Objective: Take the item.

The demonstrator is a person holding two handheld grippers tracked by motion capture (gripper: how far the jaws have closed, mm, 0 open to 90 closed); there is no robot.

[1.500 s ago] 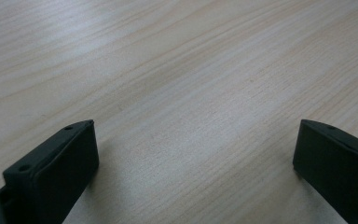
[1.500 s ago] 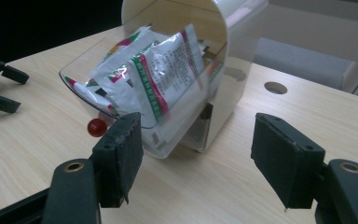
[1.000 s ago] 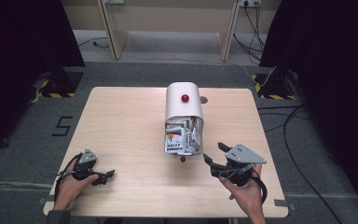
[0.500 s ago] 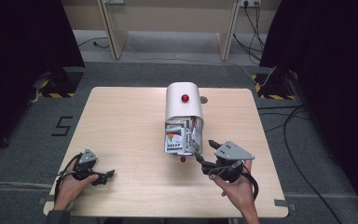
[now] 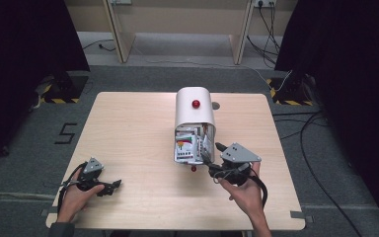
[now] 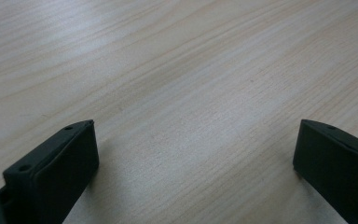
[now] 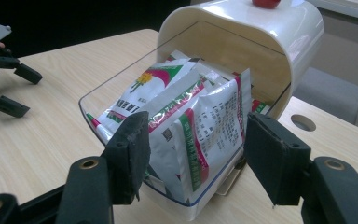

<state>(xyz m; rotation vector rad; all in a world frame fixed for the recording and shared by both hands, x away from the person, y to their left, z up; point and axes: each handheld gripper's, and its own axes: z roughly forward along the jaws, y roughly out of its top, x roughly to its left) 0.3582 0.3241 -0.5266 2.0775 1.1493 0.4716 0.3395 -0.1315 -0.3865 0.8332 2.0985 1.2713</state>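
The step in hand looks like reaching into the white bin (image 5: 195, 111), which stands at the middle of the tabletop (image 5: 128, 133) with its clear drawer tipped open toward the person. The drawer holds several foil packets (image 7: 200, 126), standing on edge and packed close together. The right tool (image 7: 193, 154) has its jaws spread wide, one on each side of the front packets but not yet pressing them; it grips nothing. In the high view the right tool (image 5: 216, 159) sits just at the drawer's mouth.

The next move, as I judge it, calls for easing forward a little and closing on a single packet (the nearest one, with the green stripe, seems the easiest), then drawing it up over the clear front wall (image 7: 121, 93).

That wall and the tight packing stand in the way: two packets could come out together. The left tool (image 5: 109, 186) rests well apart near the tabletop's front left corner, jaws open and empty.
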